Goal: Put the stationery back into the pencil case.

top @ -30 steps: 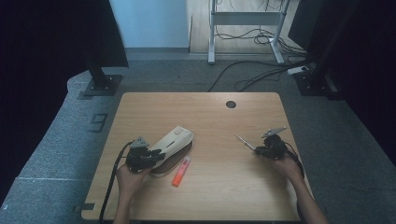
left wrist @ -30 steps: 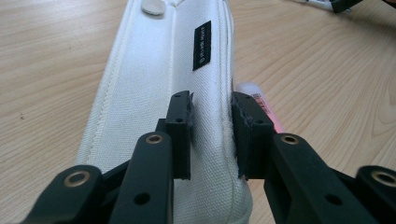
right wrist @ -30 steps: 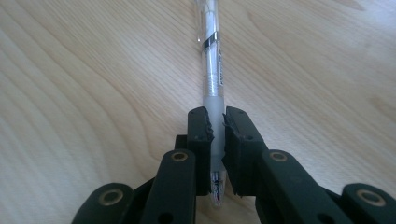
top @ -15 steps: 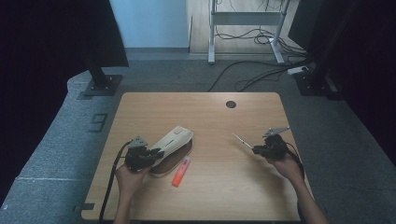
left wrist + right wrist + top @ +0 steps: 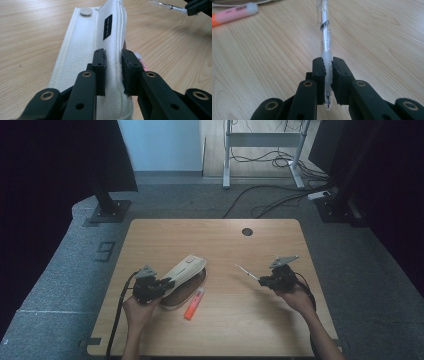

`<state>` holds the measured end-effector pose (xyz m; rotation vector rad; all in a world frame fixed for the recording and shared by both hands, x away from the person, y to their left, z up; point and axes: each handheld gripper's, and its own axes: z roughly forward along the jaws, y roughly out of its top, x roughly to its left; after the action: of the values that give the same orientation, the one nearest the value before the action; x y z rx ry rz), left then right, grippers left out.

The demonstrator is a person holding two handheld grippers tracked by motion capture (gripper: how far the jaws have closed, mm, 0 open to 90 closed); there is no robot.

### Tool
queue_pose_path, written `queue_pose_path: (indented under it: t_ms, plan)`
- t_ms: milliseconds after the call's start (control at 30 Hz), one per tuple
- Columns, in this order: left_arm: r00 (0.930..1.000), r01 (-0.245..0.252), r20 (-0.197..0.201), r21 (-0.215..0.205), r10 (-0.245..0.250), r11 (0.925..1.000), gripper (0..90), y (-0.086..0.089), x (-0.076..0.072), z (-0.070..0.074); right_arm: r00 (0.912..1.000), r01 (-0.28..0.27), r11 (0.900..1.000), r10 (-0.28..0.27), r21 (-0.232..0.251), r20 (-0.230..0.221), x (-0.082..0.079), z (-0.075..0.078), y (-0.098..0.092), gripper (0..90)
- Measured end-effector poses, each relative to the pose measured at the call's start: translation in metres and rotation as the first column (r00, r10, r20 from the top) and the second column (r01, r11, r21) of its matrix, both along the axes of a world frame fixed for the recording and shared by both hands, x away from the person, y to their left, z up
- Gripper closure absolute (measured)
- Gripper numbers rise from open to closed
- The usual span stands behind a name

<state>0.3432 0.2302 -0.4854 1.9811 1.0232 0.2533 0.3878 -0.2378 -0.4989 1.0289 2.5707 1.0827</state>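
- High view: the left gripper (image 5: 165, 283) clamps the near edge of a cream pencil case (image 5: 186, 271) lying at the table's (image 5: 150, 235) left-centre, its flap propped up. An orange highlighter (image 5: 194, 297) lies on the wood just beside the case. The right gripper (image 5: 261, 280), well apart to the right, carries a clear pen (image 5: 246, 270) pointing toward the case.
- Left gripper view: both pads pinch the pencil case's (image 5: 82, 52) stitched seam, fabric bunched between them; the pen tip (image 5: 166, 6) shows far off.
- Right gripper view: the jaws are clenched on the pen's (image 5: 325, 42) frosted barrel, above bare wood; the highlighter (image 5: 234, 13) lies at top left.
- Judgement: the step in hand looks like carrying the pen to the case. Next, the pen needs steering tip-first into the opening while the left grip holds the flap up.
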Motion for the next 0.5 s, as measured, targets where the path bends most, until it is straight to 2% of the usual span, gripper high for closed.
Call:
queue_pose_path:
  t_ms: [500]
  plan:
    - [1.0, -0.005, 0.007, -0.008, 0.005, 1.0, 74.7, 0.0, 0.0, 0.001, 0.9963, -0.086, 0.996, 0.086, 0.002, 0.002, 0.003, 0.003, 0.047, 79.5]
